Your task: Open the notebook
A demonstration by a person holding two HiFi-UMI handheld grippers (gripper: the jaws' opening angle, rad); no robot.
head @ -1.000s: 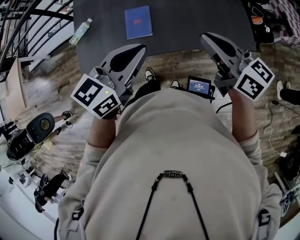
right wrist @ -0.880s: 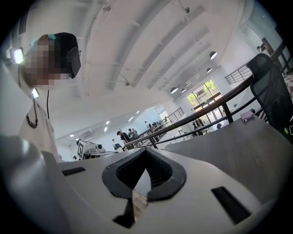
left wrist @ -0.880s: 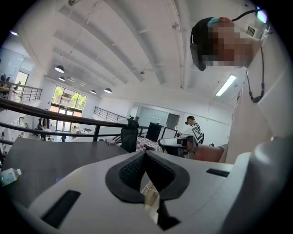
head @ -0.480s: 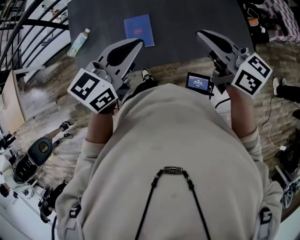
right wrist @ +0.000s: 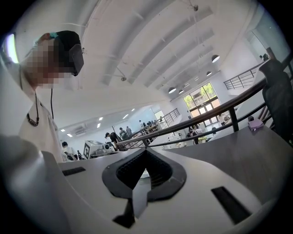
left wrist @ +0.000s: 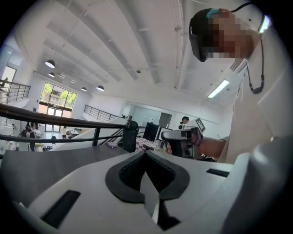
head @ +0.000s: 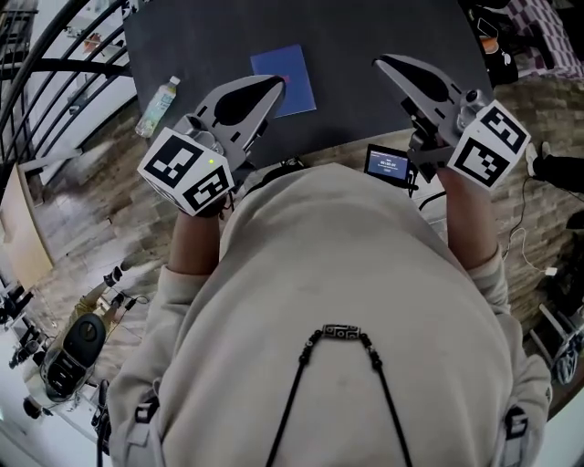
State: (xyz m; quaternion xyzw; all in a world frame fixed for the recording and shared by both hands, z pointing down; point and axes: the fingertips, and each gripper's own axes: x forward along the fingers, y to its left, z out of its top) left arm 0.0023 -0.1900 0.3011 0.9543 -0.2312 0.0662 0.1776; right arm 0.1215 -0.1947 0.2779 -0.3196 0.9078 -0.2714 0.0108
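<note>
The blue notebook (head: 294,73) at the table's (head: 210,36) near edge is judged light, slippery — best lifted by its cover's free edge. The left claw (head: 275,85) and right claw (head: 383,64) are clenched, empty.

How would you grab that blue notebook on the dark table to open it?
The notebook lies flat and closed on the table, so probably pinch only the front cover at the long edge opposite the spine, coming in low from that side. I cannot tell which edge is the spine.

Right gripper (right wrist: 145,151): jaws together, nothing between. Grey table (right wrist: 238,157) lies ahead; black railing (right wrist: 201,119) beyond the table.
</note>
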